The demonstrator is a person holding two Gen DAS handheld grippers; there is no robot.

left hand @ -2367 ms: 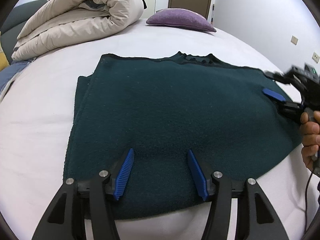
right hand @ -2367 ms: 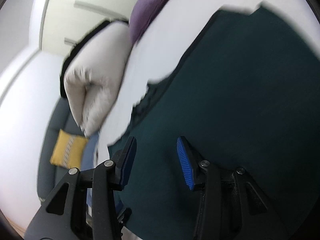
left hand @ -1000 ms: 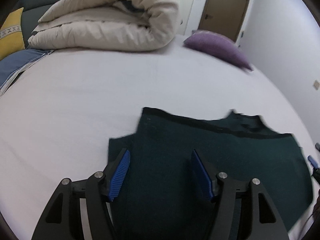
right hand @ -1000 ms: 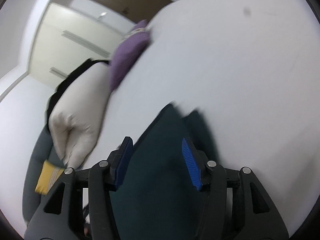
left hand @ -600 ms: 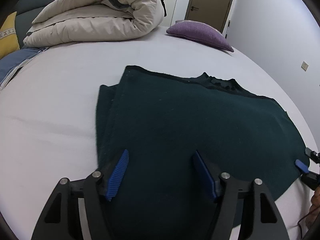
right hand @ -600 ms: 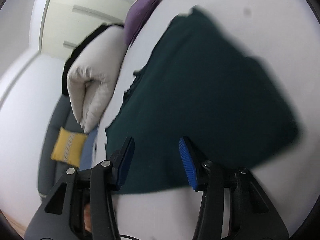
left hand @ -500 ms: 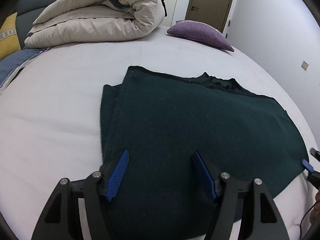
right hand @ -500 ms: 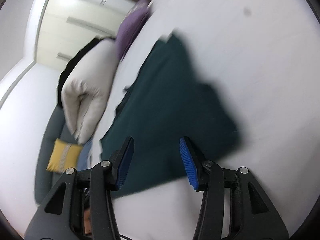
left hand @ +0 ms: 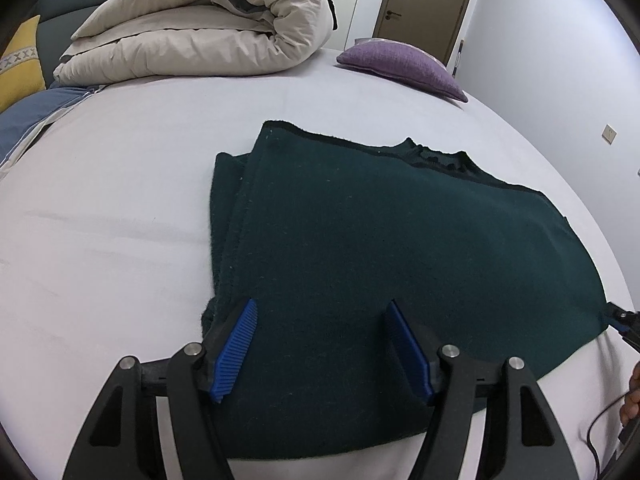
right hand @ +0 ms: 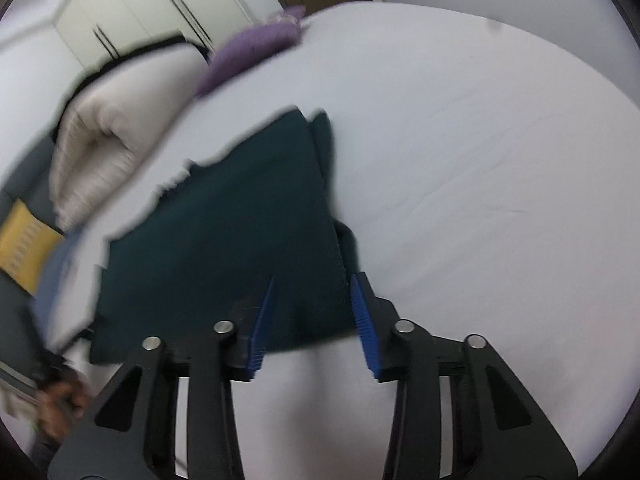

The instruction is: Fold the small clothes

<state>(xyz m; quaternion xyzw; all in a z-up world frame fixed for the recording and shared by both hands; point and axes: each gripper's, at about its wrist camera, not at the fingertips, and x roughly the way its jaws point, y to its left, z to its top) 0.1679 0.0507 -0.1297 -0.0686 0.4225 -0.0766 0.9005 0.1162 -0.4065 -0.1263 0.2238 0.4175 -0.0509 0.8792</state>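
**Right hand-held gripper swings back to the sweater's near corner**

Since half a second ago the right hand-held gripper has dropped closer to the garment, whose near right corner now sits between its blue pads; the left wrist view has barely shifted.

The dark teal knitted sweater lies flat on the white bed, folded into a rough rectangle, with a black-trimmed neckline on its far edge and a doubled layer showing along its left side. The right wrist view is motion-blurred, so edge detail there is unclear.

The left hand-held gripper hovers over the sweater's near hem, jaws spread wide and holding nothing. The right hand-held gripper is likewise open and empty, its pads either side of the corner. A rolled beige duvet and a purple cushion lie well beyond the sweater.
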